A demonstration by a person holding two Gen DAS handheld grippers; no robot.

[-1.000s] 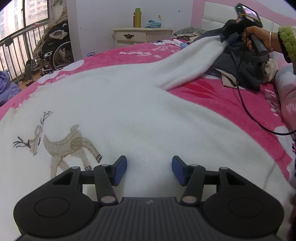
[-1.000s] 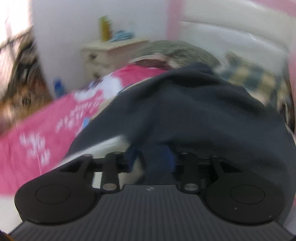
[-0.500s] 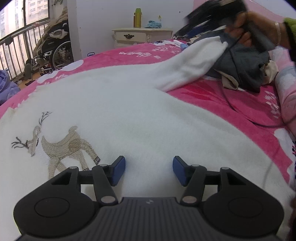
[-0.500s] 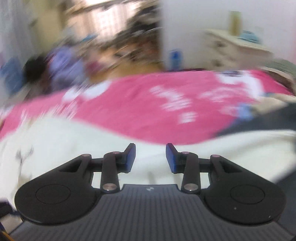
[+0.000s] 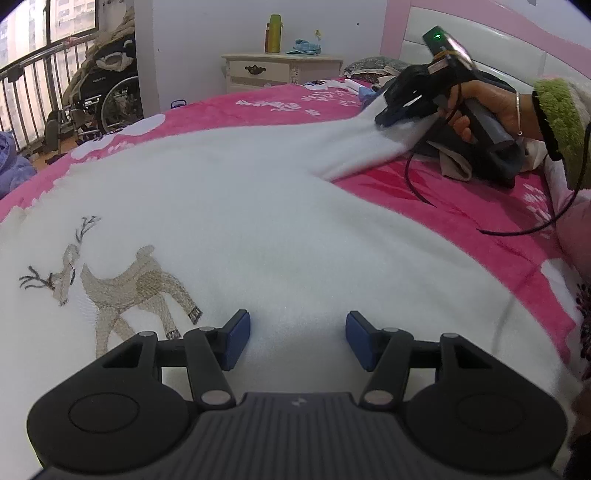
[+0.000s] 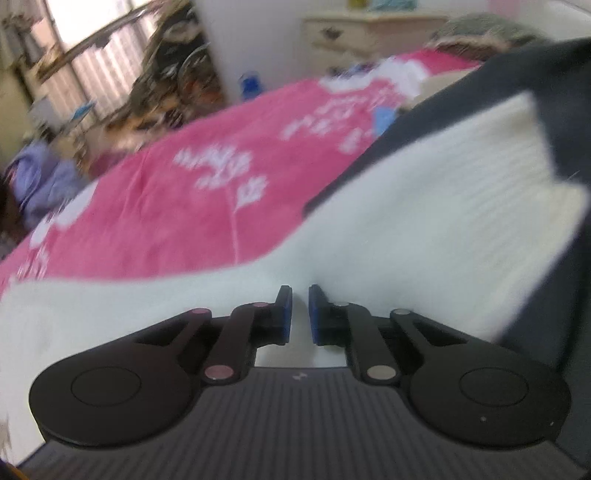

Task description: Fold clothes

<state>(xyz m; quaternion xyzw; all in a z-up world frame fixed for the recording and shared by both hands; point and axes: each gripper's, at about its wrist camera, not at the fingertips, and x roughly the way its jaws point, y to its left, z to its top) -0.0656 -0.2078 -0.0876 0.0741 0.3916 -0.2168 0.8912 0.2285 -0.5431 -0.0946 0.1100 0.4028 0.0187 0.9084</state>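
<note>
A white sweater (image 5: 236, 206) with a stitched deer (image 5: 122, 284) is lying flat on a pink blanket (image 5: 461, 206) on the bed. Its body is filling the near part of the left wrist view, and one long sleeve (image 5: 369, 144) is reaching away to the far right, so the sleeve is pointing toward the headboard (image 5: 480, 40). The left gripper (image 5: 297, 338) is hovering low over the sweater's body with its blue pads far apart and nothing between them. The right gripper (image 5: 386, 116) is sitting at the end of the sleeve, pointing left and down, and a hand (image 5: 484, 107) with a bracelet and a green fuzzy cuff is gripping its handle. In the blurry right wrist view, its pads (image 6: 284, 314) are nearly together with a thin gap, right over the white cloth; I cannot tell if they are pinching it. A dark garment (image 5: 495, 158) is lying under the sleeve end. Far away, a nightstand (image 5: 280, 70) is holding a green bottle (image 5: 274, 33), and a wheelchair (image 5: 107, 99) is standing at the far left.
</note>
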